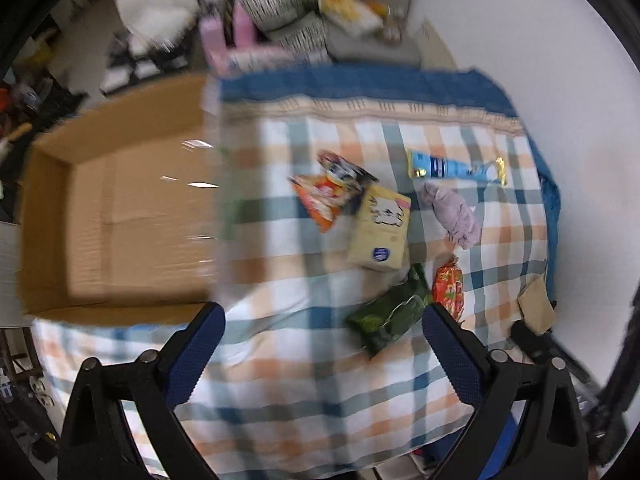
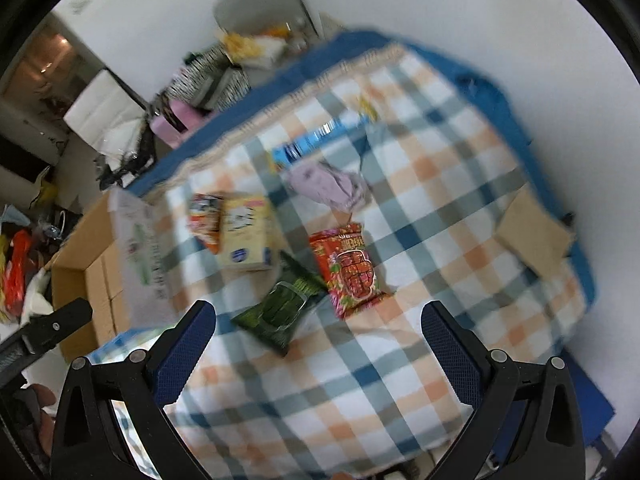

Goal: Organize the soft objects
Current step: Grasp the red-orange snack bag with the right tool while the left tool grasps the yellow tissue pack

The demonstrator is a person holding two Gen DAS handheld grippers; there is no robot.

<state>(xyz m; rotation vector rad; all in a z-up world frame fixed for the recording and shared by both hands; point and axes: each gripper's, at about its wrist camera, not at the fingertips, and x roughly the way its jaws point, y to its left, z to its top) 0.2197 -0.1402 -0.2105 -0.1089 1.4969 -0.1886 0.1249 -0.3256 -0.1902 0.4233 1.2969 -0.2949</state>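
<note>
Soft items lie on a checked cloth (image 1: 304, 392): a green snack bag (image 1: 390, 316) (image 2: 280, 310), a red snack bag (image 1: 448, 286) (image 2: 350, 268), a yellow tissue pack (image 1: 380, 228) (image 2: 246, 234), an orange packet (image 1: 320, 196) (image 2: 204, 216), a lilac crumpled cloth (image 1: 452, 210) (image 2: 328, 184) and a blue tube (image 1: 456, 168) (image 2: 316, 142). An open cardboard box (image 1: 44, 216) (image 2: 100, 284) stands at the left. My left gripper (image 1: 322, 336) is open and empty above the cloth's near part. My right gripper (image 2: 318, 332) is open and empty, just short of the green bag.
A brown paper piece (image 1: 536, 304) (image 2: 532, 232) lies at the cloth's right edge. A grey chair (image 1: 372, 8) (image 2: 260, 8) with clutter and striped and pink items (image 1: 256, 36) stands behind the table. Floor clutter is at the left. Both views are motion-blurred.
</note>
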